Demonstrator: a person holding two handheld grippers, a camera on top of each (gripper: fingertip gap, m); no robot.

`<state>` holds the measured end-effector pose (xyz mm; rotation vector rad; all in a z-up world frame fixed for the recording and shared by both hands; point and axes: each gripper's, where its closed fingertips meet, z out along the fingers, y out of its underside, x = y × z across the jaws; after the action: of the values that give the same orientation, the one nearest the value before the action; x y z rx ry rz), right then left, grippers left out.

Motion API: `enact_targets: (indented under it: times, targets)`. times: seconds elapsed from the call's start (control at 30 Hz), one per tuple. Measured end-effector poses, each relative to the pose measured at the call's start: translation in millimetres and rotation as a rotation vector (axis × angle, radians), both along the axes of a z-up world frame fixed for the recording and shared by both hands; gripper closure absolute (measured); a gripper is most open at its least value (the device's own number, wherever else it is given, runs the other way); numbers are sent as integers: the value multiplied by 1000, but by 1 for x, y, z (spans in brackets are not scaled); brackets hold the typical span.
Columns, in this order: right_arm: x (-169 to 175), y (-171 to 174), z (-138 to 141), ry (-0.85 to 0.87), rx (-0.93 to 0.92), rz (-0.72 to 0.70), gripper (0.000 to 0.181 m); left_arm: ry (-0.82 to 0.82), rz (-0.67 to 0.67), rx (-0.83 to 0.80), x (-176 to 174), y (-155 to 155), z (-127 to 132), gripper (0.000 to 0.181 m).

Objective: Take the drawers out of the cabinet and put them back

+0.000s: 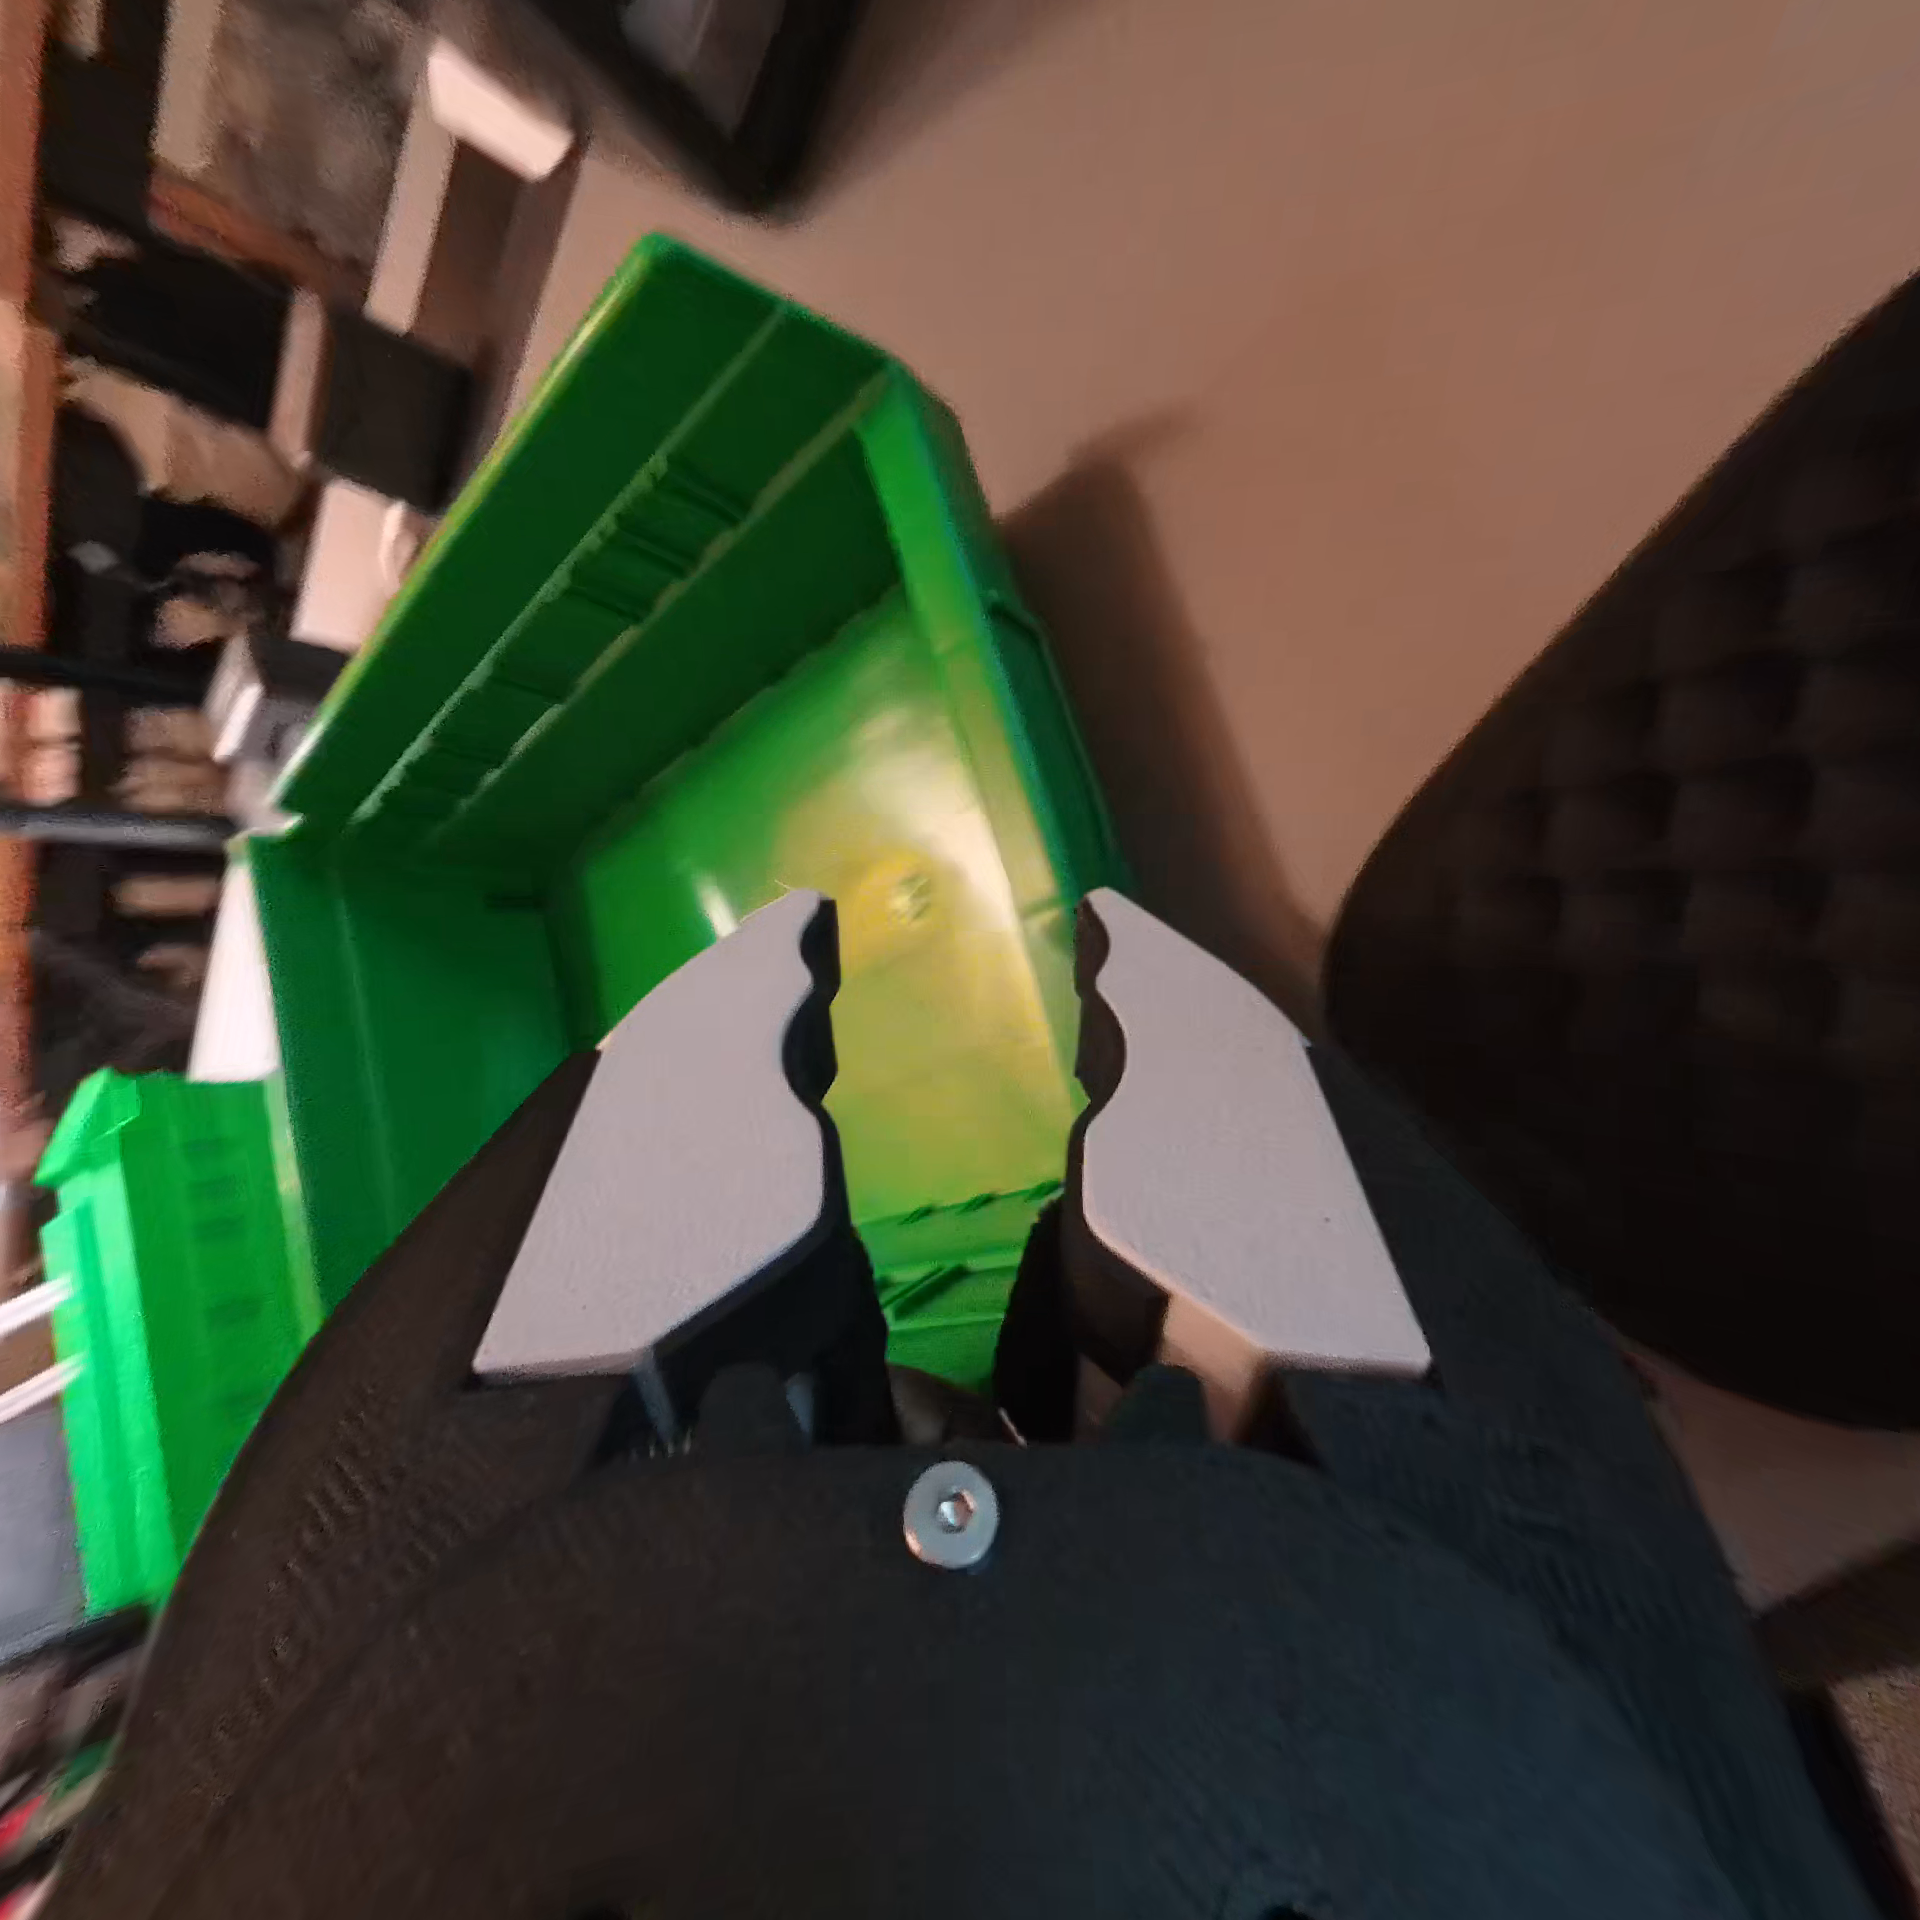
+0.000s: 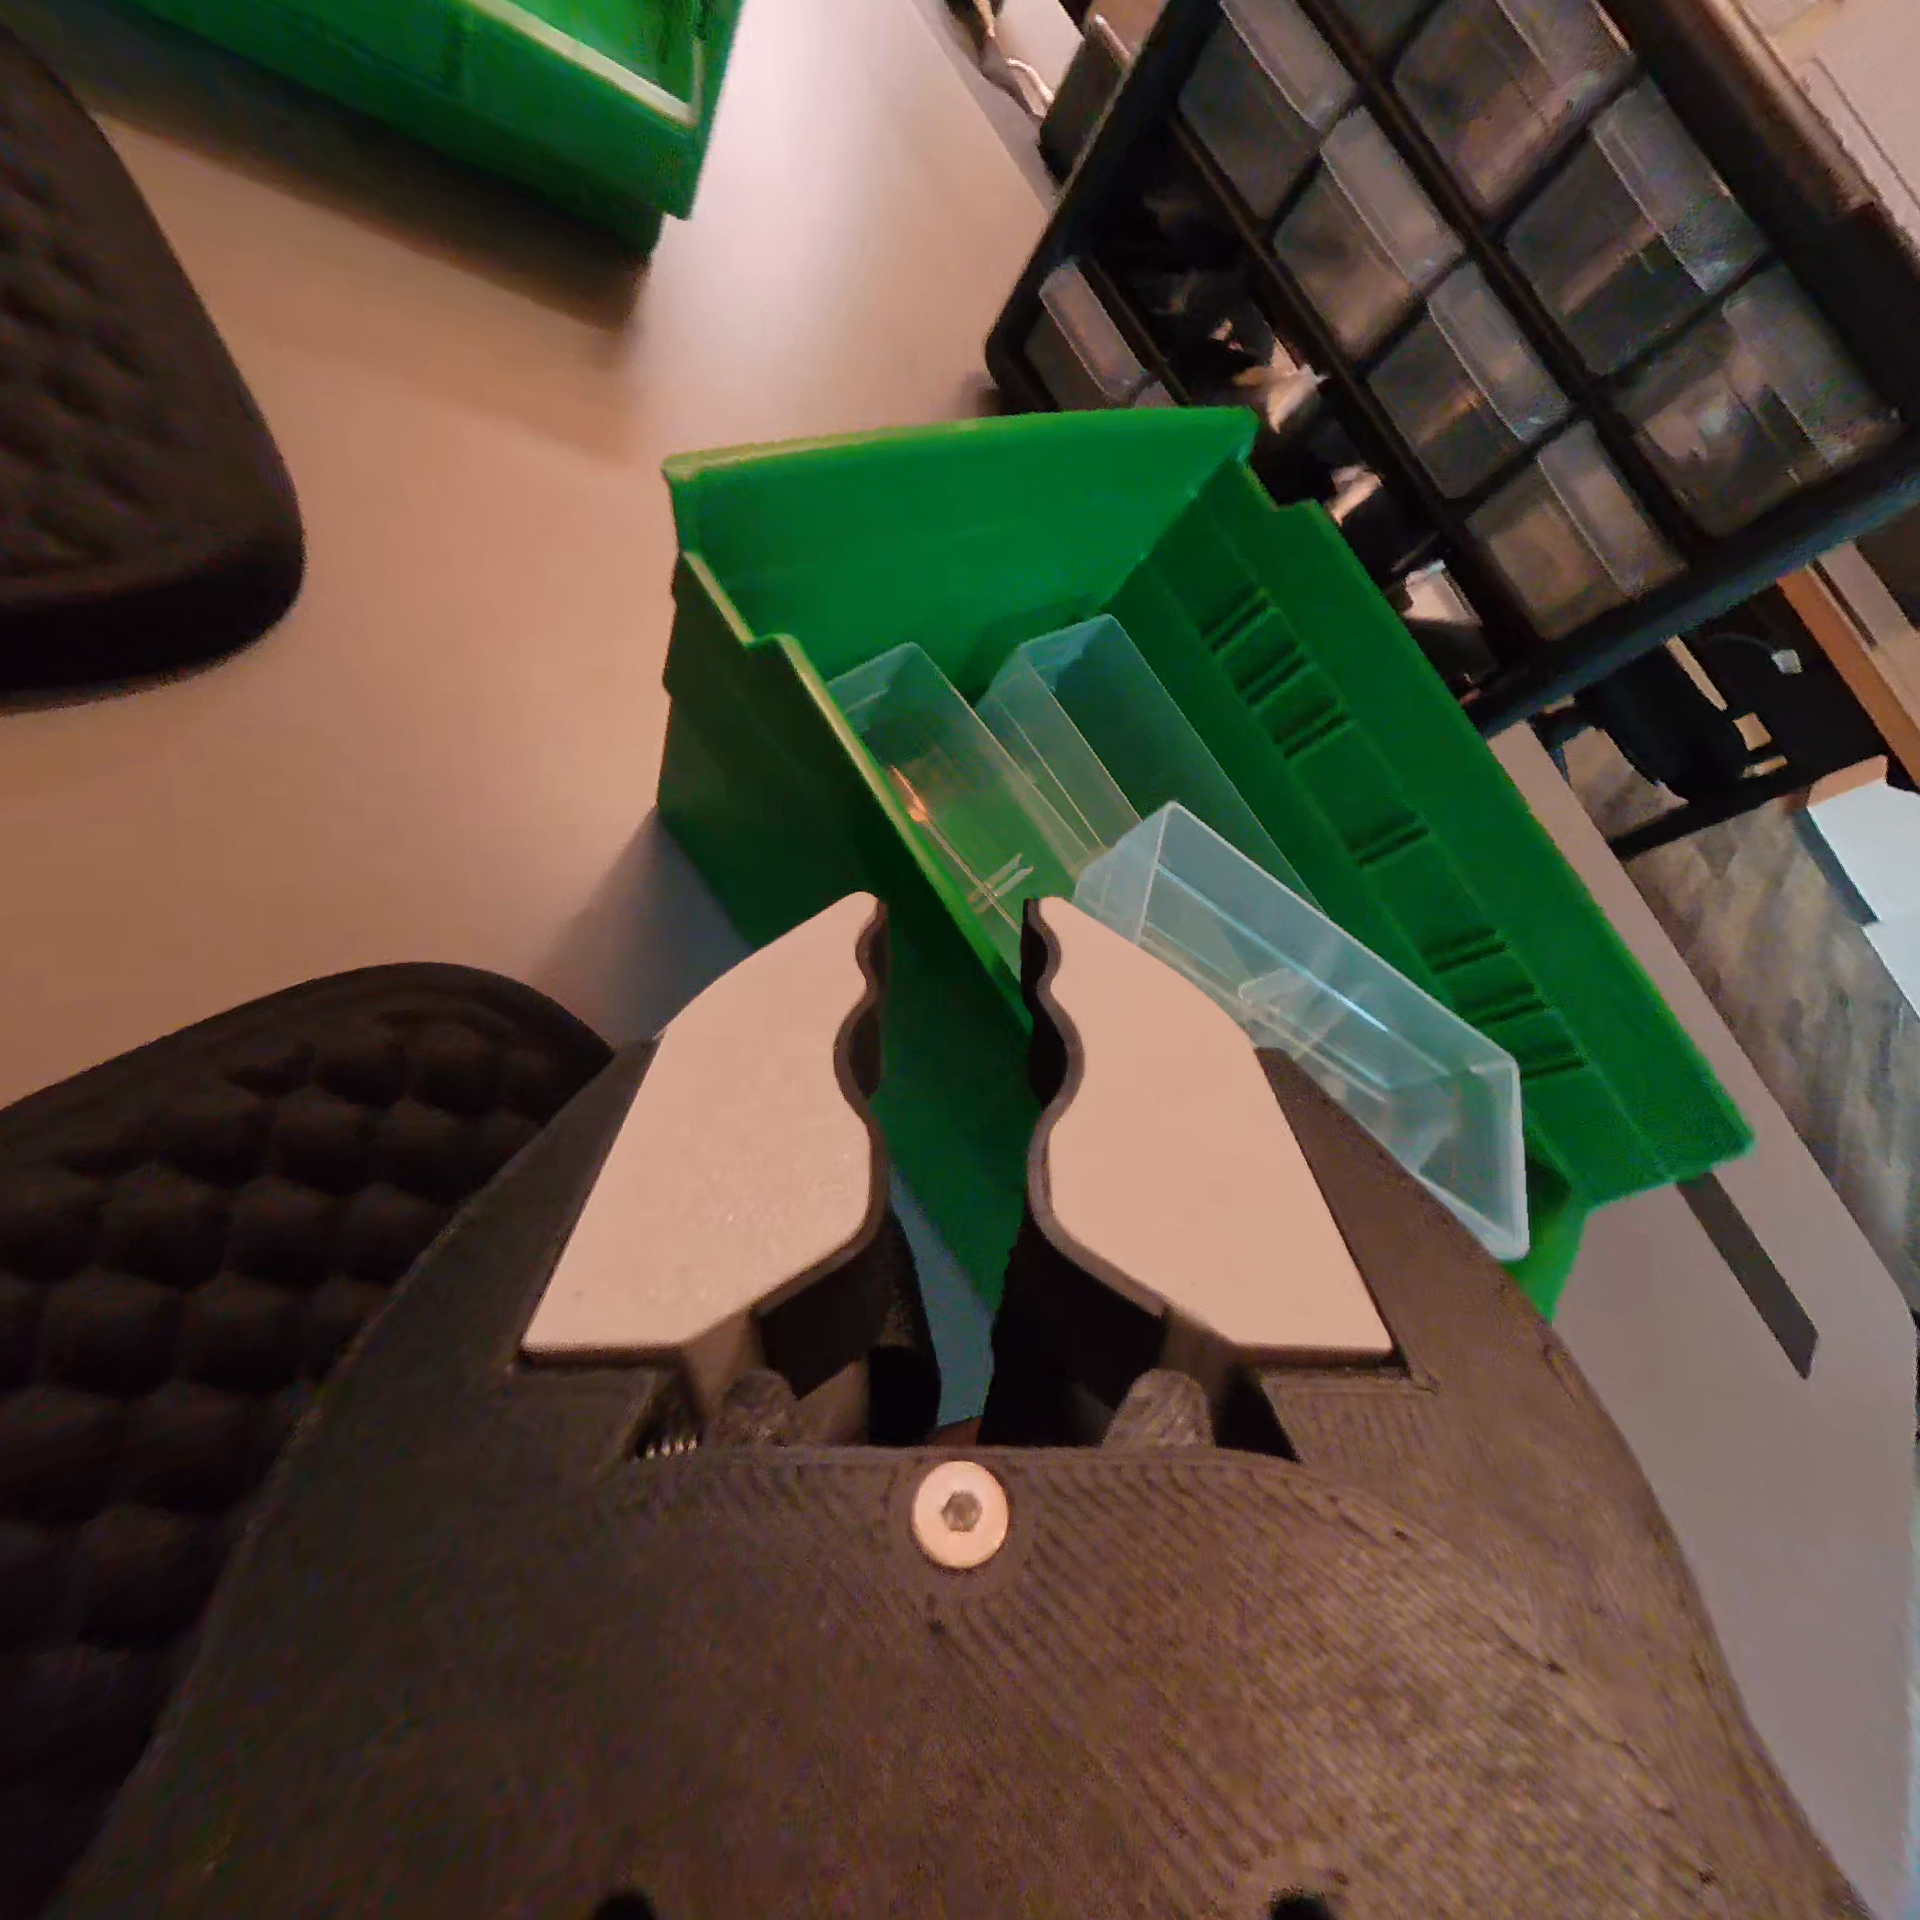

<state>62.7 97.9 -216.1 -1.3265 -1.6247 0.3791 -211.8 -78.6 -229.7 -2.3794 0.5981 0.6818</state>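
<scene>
A black cabinet [image 2: 1507, 312] with clear plastic drawers stands at the upper right of the right wrist view. A green bin [image 2: 935, 520] on the table holds three clear drawers: two [image 2: 935, 748] [image 2: 1101, 727] lie inside. The third [image 2: 1299, 1018] rests tilted over the bin's near end, beside my right finger. My right gripper [image 2: 956, 914] hovers over the bin's near wall, its jaws a narrow gap apart and nothing held. My left gripper [image 1: 956, 914] is open over a second, empty green bin [image 1: 644, 582].
Black mesh chair parts lie close by [image 1: 1662, 883] [image 2: 104, 416] [image 2: 260, 1195]. The empty bin also shows at the top of the right wrist view [image 2: 468, 94]. The bin holding the drawers shows at the left [image 1: 156, 1299]. Shelves with clutter [image 1: 156, 416] stand behind the beige table [image 1: 1247, 260].
</scene>
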Motion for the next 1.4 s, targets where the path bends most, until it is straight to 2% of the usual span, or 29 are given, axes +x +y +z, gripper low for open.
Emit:
enact_targets:
  times: [0.1,0.23,0.33,0.47,0.6,0.73,0.83,0.97,1.07,1.13,1.23,1.4]
  targets:
    - [0,-2,3,11,10,-2,154,91,40,-65,-13,-6,-4,143]
    - [18,14,0,-22,33,-77,151,57,131,-191,-39,-38,-15,146]
    - [34,22,0,-15,12,-111,150,70,178,-177,-54,-54,-13,147]
    - [55,37,1,-12,-4,-176,147,24,82,-104,-25,-36,-4,146]
    - [58,43,-7,-37,9,-206,148,85,43,-142,-9,-15,-19,146]
    - [59,43,-8,-68,22,-213,150,119,114,-213,-24,-16,-39,142]
    - [61,41,-9,-89,-9,-215,152,69,139,-270,-33,-27,-53,148]
    - [66,28,-9,-143,-130,-236,157,102,187,-316,-54,-43,-54,149]
    - [67,11,-6,-155,-144,-134,163,105,187,-327,-62,-52,-53,150]
    - [73,16,-3,-142,-79,-133,152,74,176,-307,-62,-53,-53,150]
    - [90,28,-12,-217,-45,-177,137,70,175,-287,-63,-51,-53,145]
    - [116,49,-14,-257,36,-271,140,82,166,-300,-64,-45,-60,152]
